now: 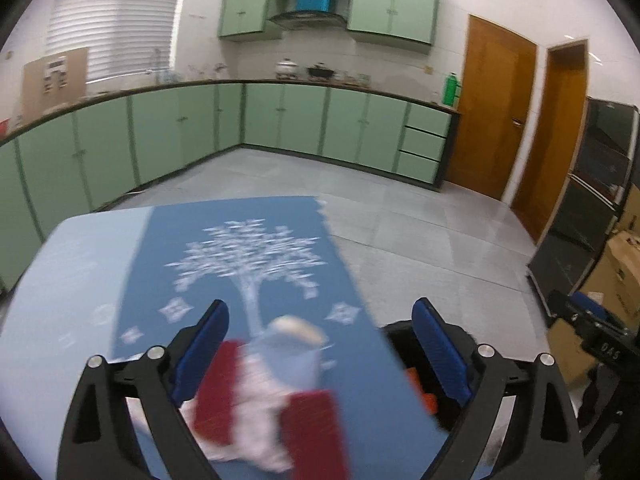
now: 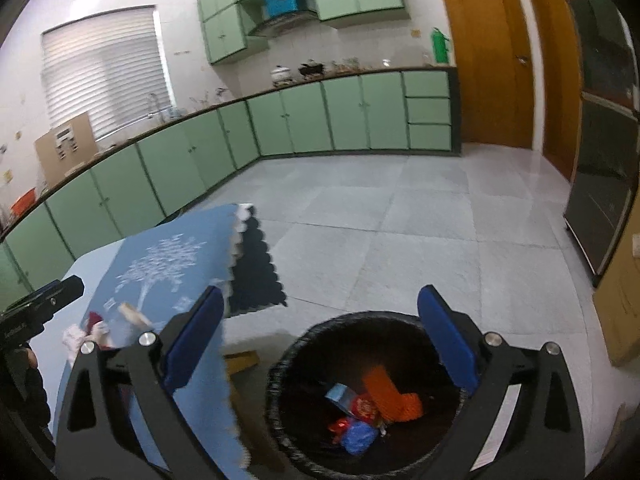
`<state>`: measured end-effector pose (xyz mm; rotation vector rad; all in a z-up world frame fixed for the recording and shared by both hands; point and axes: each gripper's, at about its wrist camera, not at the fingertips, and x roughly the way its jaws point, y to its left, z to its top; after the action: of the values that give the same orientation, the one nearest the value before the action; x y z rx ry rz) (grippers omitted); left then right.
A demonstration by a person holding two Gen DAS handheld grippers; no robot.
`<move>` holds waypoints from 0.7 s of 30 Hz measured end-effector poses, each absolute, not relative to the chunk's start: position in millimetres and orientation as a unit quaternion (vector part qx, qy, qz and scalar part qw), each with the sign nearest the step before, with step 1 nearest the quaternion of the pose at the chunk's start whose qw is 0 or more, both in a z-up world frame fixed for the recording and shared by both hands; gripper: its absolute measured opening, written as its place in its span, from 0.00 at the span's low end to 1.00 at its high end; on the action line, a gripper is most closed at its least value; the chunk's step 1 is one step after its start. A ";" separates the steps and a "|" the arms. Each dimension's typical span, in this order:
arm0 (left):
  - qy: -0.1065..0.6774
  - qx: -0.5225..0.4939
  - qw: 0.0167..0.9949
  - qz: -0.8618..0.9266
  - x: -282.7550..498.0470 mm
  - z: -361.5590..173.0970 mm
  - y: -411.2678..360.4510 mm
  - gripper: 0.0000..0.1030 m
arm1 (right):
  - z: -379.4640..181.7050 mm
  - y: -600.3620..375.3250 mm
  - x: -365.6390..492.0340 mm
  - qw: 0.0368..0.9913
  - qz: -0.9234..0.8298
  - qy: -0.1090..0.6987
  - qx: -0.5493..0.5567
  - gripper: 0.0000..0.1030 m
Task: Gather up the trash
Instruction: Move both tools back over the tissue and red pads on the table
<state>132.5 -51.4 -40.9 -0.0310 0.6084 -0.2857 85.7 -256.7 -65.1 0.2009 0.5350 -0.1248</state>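
Observation:
My left gripper (image 1: 319,304) is open above a blue tablecloth (image 1: 256,240) with a white tree print. Below and between its fingers lies a blurred trash pile: two red wrappers (image 1: 216,392), crumpled white paper (image 1: 256,412) and a clear cup with a tan top (image 1: 294,340); the pads touch none of it. My right gripper (image 2: 320,290) is open and empty over a black-lined trash bin (image 2: 288,360) on the floor. Inside it lie an orange pack (image 2: 392,396), a red wrapper (image 2: 362,406) and a blue wrapper (image 2: 360,436). The same table pile (image 2: 96,324) shows at the left.
The bin (image 1: 400,336) stands just off the table's right edge. A brown cardboard piece (image 2: 242,360) lies on the grey tiled floor (image 2: 400,232) beside it. Green cabinets (image 1: 280,116) line the far walls; cardboard boxes (image 1: 620,276) and a dark case (image 1: 580,216) stand at the right.

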 end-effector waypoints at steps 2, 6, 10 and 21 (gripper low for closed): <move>0.297 -0.019 0.947 -0.118 124.9 -42.5 -28.7 0.88 | -61.9 -241.5 85.9 0.960 -0.052 0.261 0.089 0.92; 0.302 -0.026 0.949 -0.086 113.7 -48.2 7.0 0.88 | -60.5 -204.3 87.2 0.962 -0.022 0.260 0.083 0.92; 0.305 -0.028 0.950 -0.065 100.1 -56.8 34.1 0.88 | -62.9 -172.2 87.1 0.962 0.003 0.262 0.077 0.92; 0.318 -0.021 0.947 -0.025 78.7 -83.7 78.2 0.88 | -88.7 -90.1 87.5 0.957 0.056 0.279 0.047 0.92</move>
<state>78.7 78.2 -83.7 -0.0432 0.6482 -0.0515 87.5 -90.1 -88.7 0.0949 0.5662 0.1140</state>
